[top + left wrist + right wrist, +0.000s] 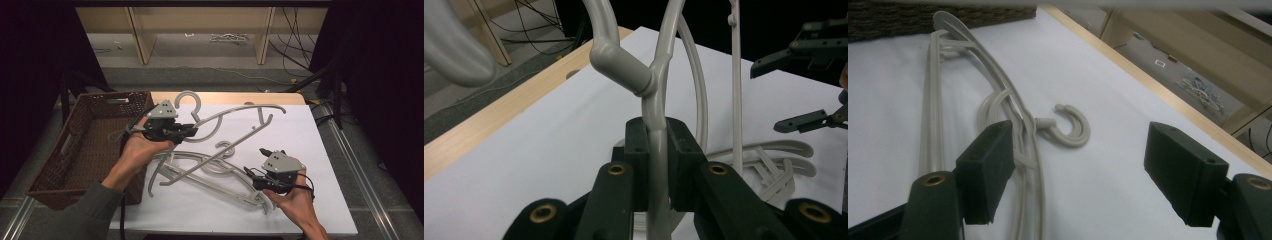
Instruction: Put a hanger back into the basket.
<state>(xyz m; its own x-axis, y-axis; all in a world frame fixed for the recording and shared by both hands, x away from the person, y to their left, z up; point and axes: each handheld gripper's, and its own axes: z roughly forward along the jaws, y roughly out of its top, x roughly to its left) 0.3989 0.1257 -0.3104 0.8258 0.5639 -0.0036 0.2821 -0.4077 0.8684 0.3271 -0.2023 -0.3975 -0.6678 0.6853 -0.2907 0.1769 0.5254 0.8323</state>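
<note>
Hanger (235, 117) held by left gripper (192, 131), long axis running right, hook (189, 100) rearward.

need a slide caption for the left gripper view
Left tongs shut on a grey hanger just below its hook, above the white table.

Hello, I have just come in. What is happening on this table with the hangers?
A person works with two tools. The left hand-held gripper is shut on a grey plastic hanger, just below its hook, and holds it above the white table. The right hand-held gripper is open near the hangers lying there. A wicker basket stands at the left.
</note>
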